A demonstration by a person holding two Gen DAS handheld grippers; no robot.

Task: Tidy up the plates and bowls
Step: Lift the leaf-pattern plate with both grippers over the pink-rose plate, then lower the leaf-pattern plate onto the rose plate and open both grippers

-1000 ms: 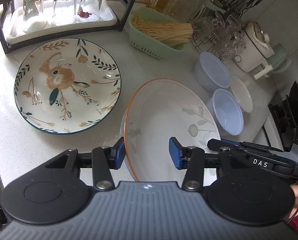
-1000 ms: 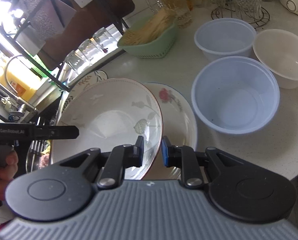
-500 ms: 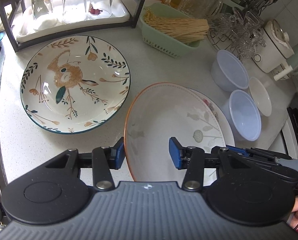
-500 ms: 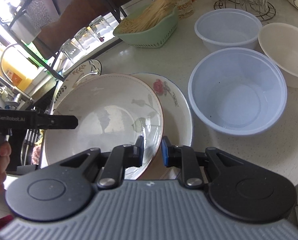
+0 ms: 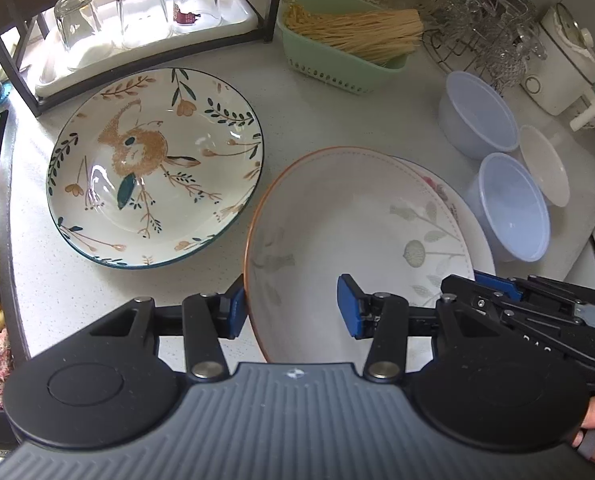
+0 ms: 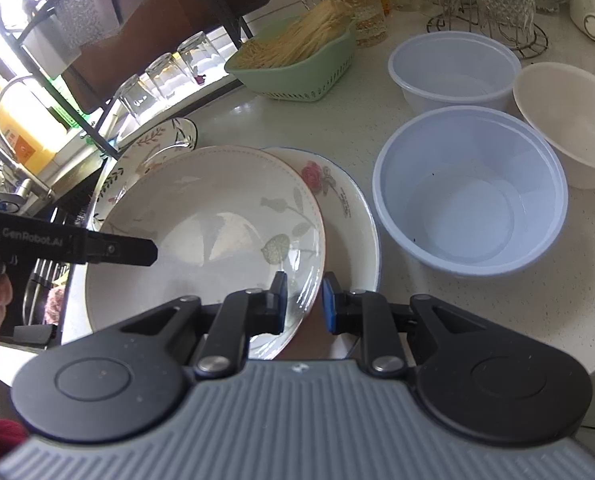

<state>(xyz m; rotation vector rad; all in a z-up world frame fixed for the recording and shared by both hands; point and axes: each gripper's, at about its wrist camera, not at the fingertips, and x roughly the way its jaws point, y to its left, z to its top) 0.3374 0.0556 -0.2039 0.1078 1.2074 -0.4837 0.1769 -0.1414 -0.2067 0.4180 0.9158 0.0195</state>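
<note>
On the counter: orange-rimmed plate held tilted above the rose plate, overlapping it. Right gripper pinches the orange-rimmed plate's near rim, jaws narrow, one finger inside the rim and one outside. Left gripper straddles the opposite rim, jaws wide; left pad sits at the rim's outer edge, right pad over the plate's well. Contact of the left pad with the rim: cannot tell.

Rabbit plate lies flat on the counter, left of the held plate, just beside its rim. Two blue tubs and a white bowl stand upright to the right of the rose plate, near each other. Green basket of noodles behind them. Three glasses inverted on a tray under the rack.
</note>
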